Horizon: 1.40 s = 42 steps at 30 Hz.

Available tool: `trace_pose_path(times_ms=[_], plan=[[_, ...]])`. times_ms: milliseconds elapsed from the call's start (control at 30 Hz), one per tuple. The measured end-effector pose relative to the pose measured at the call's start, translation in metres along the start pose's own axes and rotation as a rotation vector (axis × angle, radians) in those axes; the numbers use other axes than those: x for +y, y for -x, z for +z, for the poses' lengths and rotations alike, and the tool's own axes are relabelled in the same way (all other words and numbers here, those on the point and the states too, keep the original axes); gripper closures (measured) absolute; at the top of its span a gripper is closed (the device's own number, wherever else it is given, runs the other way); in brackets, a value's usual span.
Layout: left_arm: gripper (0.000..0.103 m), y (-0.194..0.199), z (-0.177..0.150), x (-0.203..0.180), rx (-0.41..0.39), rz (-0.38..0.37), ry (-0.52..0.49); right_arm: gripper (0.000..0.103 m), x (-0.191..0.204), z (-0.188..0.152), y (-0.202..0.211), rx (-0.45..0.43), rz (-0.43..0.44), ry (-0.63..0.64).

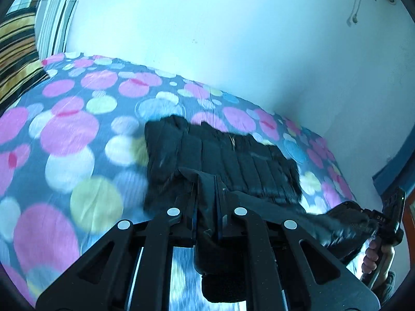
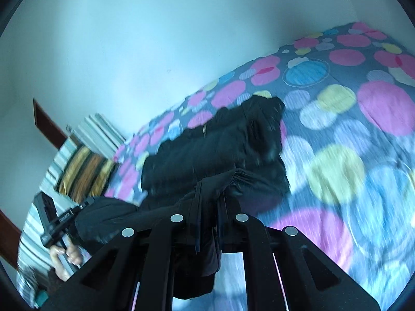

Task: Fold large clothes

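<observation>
A black quilted jacket [image 1: 228, 160] lies partly on the bed, its near edge lifted. My left gripper [image 1: 206, 189] is shut on a fold of the jacket's near edge, and cloth hangs down between its fingers. My right gripper [image 2: 210, 194] is shut on another part of the same edge of the jacket [image 2: 215, 145]. The right gripper also shows at the right edge of the left wrist view [image 1: 373, 220], and the left gripper shows at the left edge of the right wrist view [image 2: 62, 220]. Both views are blurred.
The bed has a grey cover with pink, yellow and blue circles [image 1: 67, 134]. Striped pillows [image 1: 18, 41] lie at its head. A pale wall [image 1: 233, 39] runs along the bed's far side. A blue door frame [image 1: 391, 168] stands at the right.
</observation>
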<state>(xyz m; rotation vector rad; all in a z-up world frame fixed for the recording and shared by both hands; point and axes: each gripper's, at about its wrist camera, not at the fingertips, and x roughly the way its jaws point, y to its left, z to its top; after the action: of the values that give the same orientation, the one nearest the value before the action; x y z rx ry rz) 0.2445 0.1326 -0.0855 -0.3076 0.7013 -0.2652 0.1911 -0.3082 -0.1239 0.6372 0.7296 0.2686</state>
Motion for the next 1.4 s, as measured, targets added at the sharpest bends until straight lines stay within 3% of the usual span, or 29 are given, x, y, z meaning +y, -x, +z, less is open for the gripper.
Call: trace_pose_path(times_ms=[133,300,633,867,1067,1267,1333,1400], plan=[[0.093,-0.05,0.034,0.005,0.027,0.034,-0.001,0.095,-0.007,0.037,-0.04,0.012,0.024,-0.065],[0.093,-0.118,0.056,0.023,0.089,0.082,0.015,0.095,-0.023,0.068,-0.101,0.049,-0.026,-0.107],[0.093,-0.216,0.05,0.05,0.198,0.149,0.006,0.095,-0.083,0.083,-0.19,0.134,-0.113,-0.196],[0.09,-0.22,0.05,0.051,0.178,0.14,-0.004,0.095,-0.09,0.085,-0.202,0.134,-0.08,-0.208],[0.083,-0.205,0.057,0.059,0.181,0.061,0.044,0.086,-0.098,0.09,-0.184,0.134,0.002,-0.263],[0.077,-0.193,0.057,0.059,0.18,0.03,0.028,0.079,-0.099,0.093,-0.168,0.149,0.015,-0.26],[0.076,-0.194,0.057,0.061,0.184,0.03,0.037,0.069,-0.1,0.094,-0.158,0.126,-0.001,-0.257],[0.075,-0.196,0.056,0.064,0.19,0.026,0.062,0.05,-0.104,0.095,-0.144,0.087,-0.026,-0.268]])
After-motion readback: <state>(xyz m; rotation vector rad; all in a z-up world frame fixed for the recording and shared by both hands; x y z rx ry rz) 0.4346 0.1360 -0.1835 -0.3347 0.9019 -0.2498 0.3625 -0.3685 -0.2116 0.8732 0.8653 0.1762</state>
